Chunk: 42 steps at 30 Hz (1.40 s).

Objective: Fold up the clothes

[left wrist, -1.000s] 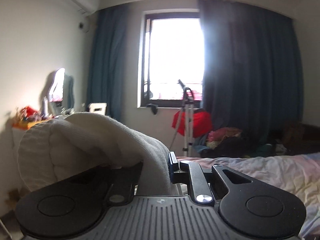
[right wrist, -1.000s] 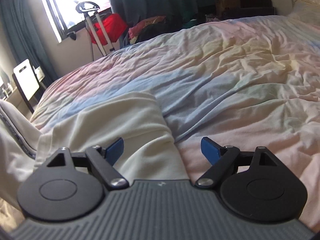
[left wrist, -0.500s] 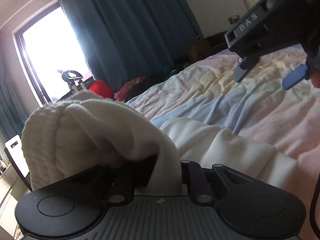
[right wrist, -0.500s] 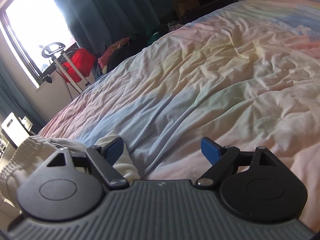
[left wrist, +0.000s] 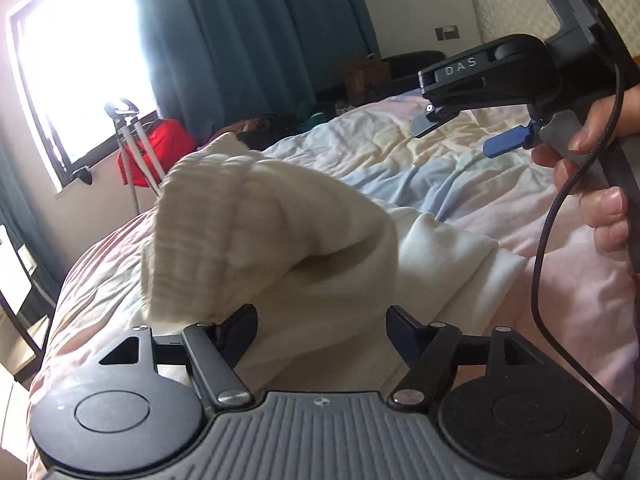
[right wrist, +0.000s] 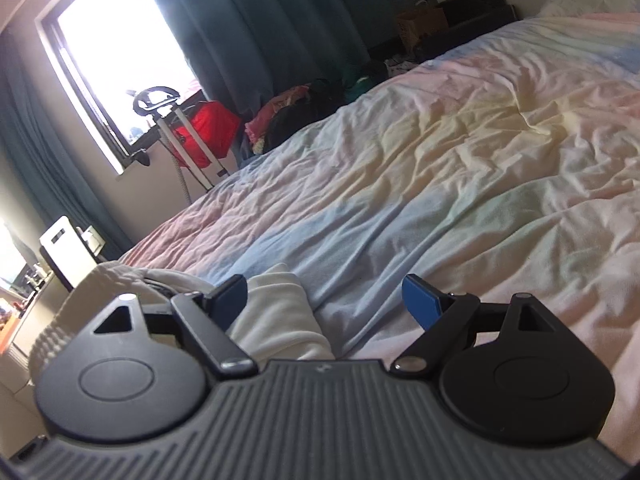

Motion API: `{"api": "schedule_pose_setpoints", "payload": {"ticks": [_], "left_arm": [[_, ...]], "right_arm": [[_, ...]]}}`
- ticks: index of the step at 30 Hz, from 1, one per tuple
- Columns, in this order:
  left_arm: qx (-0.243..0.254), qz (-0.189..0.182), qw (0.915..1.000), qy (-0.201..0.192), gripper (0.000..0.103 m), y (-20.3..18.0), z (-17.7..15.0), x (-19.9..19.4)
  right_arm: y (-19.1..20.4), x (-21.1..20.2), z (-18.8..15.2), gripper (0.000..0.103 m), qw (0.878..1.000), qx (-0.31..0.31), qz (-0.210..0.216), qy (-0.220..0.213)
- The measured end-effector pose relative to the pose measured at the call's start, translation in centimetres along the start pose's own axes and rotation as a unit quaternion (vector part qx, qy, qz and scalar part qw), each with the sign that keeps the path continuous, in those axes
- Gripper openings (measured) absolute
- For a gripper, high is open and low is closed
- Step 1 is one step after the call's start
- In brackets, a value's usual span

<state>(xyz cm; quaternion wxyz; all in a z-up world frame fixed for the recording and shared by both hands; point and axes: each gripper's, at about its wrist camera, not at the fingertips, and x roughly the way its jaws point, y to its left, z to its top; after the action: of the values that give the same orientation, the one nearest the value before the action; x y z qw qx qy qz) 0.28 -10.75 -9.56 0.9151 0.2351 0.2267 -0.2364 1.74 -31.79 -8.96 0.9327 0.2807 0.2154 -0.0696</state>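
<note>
Cream ribbed sweater (left wrist: 272, 240) bunched on bedspread (left wrist: 460, 168).

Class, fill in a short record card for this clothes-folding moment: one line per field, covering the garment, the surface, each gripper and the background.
garment: cream knit garment, bunched, ribbed hem raised
surface: bed with pastel crumpled sheet
left gripper: fingers apart, garment lying between them, not clamped
right gripper: open, holding nothing, above the sheet
hand: holds the right gripper's handle
background: bright window, dark teal curtains, red bag
</note>
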Motion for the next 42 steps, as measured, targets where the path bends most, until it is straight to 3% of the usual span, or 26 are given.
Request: {"api": "schedule_pose_setpoints", "payload": {"ticks": [4,7,12,18,25,29,32,35,39,42], "left_arm": [[-0.056,0.043,0.9975,0.003,0.073,2.8,-1.1,-0.8],[-0.083,0.032,0.9956,0.029,0.067,4.0,-1.1,-0.3],[-0.08,-0.014,0.9924,0.092,0.067,4.9,-3.1,-0.2],[-0.091,-0.031,0.9904,0.099,0.067,6.9,-4.7,0.3],[-0.092,-0.034,0.9904,0.097,0.067,8.0,-5.5,1.3],[-0.09,-0.033,0.9907,0.097,0.067,7.3,-5.7,0.8],[-0.089,-0.031,0.9908,0.097,0.067,7.3,-5.7,1.0],[-0.084,-0.028,0.9913,0.097,0.067,7.6,-5.7,1.2],[-0.08,-0.025,0.9919,0.096,0.067,8.2,-5.7,1.5],[-0.072,-0.018,0.9933,0.089,0.068,8.5,-5.7,1.4]], "right_arm": [[3.5,-1.8,-0.7,0.087,0.995,-0.061,0.076,-0.005],[6.4,-3.1,-1.7,0.086,0.984,-0.127,0.128,-0.012],[9.4,-3.9,-3.0,0.086,0.962,-0.198,0.188,-0.01],[12.7,-2.5,-5.0,0.086,0.939,-0.281,0.199,0.019],[13.5,-1.4,-6.0,0.086,0.94,-0.292,0.177,0.027],[13.8,-0.9,-6.5,0.07,0.941,-0.296,0.164,0.028],[12.9,-1.5,-5.8,0.067,0.951,-0.274,0.142,0.008],[10.9,-2.0,-4.8,0.067,0.969,-0.224,0.1,-0.012],[6.8,-2.1,-3.3,0.067,0.993,-0.108,0.035,-0.02],[5.0,-1.3,-3.4,0.069,0.998,-0.042,0.039,-0.005]]}}
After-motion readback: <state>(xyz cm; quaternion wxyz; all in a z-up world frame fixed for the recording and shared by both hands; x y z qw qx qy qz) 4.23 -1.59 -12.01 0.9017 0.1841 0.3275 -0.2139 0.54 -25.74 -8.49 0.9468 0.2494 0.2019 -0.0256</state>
